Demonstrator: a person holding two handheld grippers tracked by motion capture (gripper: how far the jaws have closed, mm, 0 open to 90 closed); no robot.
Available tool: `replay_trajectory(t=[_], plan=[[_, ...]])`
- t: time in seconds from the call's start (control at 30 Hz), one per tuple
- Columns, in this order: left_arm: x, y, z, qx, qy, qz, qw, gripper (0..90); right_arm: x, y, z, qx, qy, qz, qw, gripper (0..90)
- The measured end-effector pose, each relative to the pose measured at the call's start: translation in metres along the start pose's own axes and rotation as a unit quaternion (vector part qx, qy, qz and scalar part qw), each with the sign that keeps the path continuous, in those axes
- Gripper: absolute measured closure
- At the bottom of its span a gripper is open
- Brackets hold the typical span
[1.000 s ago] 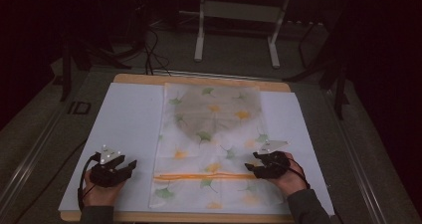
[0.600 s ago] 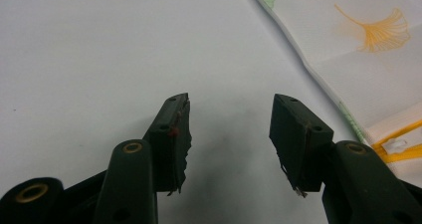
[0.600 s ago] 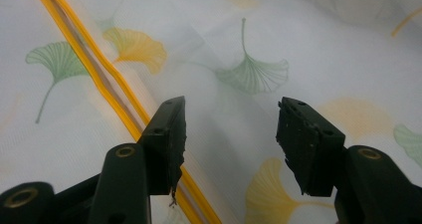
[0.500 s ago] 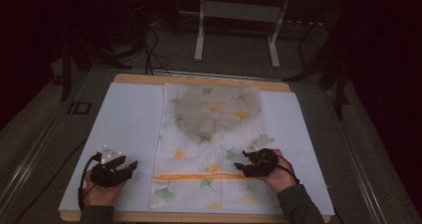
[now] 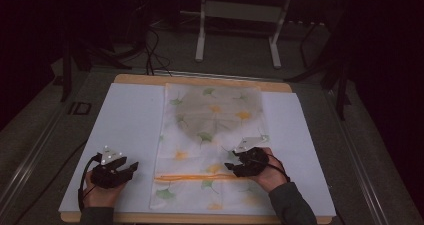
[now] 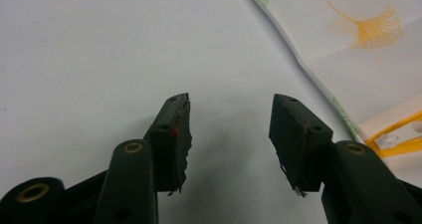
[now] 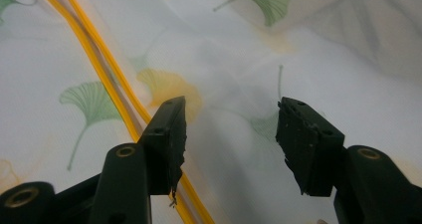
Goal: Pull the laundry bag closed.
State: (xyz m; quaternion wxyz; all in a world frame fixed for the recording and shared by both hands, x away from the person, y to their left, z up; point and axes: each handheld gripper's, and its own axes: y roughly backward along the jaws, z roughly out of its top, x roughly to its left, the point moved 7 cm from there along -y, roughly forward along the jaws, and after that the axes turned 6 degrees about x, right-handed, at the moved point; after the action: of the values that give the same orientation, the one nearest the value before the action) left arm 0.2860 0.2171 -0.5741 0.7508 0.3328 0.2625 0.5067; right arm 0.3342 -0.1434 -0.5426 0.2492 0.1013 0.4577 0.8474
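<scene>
Leaf-print bag (image 5: 212,135) laid flat on white table (image 5: 125,120), right tool (image 5: 231,165) spread over bag by orange zipper (image 5: 195,176), left tool (image 5: 131,169) spread, left of bag

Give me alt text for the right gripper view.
The right claw is open above a white bag printed with green and yellow ginkgo leaves. An orange zip strip runs diagonally under its left jaw, and a grey shape shows dimly through the fabric at the upper right.

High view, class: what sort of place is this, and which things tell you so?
Probably a lab or workshop recording station: a wooden-edged table under a white sheet, a white metal stand behind on grey floor, black cables trailing, dark surroundings.
</scene>
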Motion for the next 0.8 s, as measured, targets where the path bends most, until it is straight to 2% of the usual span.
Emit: replay_trajectory(t=[0.43,0.8], plan=[[-0.001,0.001,0.001,-0.001,-0.007,-0.009,0.9999,50.9,0.016,-0.013,0.021,-0.009,0.015,0.019,0.9997,45.9],[-0.004,0.002,0.001,-0.003,-0.014,-0.018,0.9997,51.0,0.030,-0.029,0.038,-0.015,0.044,0.039,0.9981,50.6]])
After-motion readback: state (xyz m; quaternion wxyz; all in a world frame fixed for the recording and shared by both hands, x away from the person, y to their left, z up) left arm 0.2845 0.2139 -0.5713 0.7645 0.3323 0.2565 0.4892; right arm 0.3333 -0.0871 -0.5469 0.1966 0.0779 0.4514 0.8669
